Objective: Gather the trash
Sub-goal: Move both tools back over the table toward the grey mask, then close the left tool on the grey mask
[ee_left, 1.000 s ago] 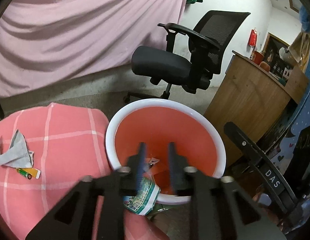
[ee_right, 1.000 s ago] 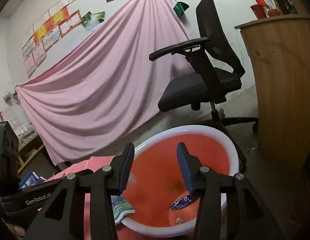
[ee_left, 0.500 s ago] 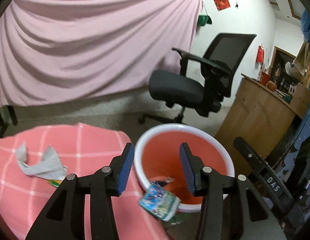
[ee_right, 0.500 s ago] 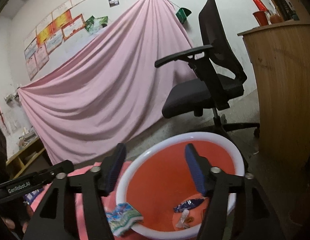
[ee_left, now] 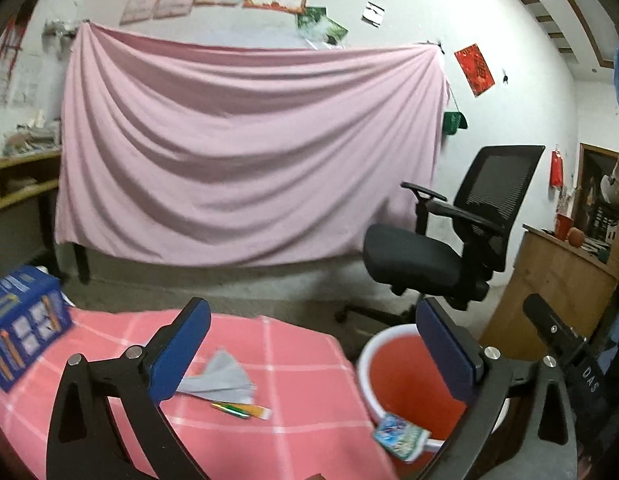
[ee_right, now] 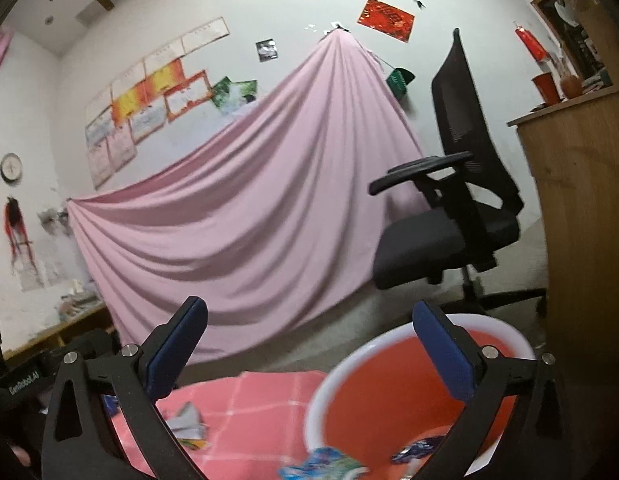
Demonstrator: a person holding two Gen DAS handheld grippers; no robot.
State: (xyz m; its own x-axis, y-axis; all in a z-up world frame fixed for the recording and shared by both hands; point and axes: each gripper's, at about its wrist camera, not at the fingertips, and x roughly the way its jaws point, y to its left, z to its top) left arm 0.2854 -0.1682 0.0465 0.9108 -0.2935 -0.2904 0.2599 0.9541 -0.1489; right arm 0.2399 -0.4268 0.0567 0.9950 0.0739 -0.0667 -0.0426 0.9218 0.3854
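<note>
A red bucket (ee_left: pixel 401 376) with a white rim stands beside the pink checked table (ee_left: pixel 301 360). A colourful wrapper (ee_left: pixel 397 434) lies across the bucket's near rim. In the right wrist view, the wrapper (ee_right: pixel 325 464) shows at the bottom and a dark blue wrapper (ee_right: pixel 413 450) lies inside the bucket (ee_right: pixel 389 392). A crumpled grey paper (ee_left: pixel 217 376) and a small green-yellow wrapper (ee_left: pixel 241 410) lie on the table. My left gripper (ee_left: pixel 313 344) and right gripper (ee_right: pixel 309 352) hang above these; both jaws are opening wide with nothing between them.
A blue printed box (ee_left: pixel 21 328) sits at the table's left edge. A black office chair (ee_left: pixel 441 252) stands behind the bucket, and a wooden counter (ee_left: pixel 557 276) is at the right. A pink sheet (ee_left: pixel 245 160) hangs across the back wall.
Both grippers opened from nearly shut to wide and rose. The left let go of the colourful wrapper, which now rests on the bucket's rim, and its view swung left over the table.
</note>
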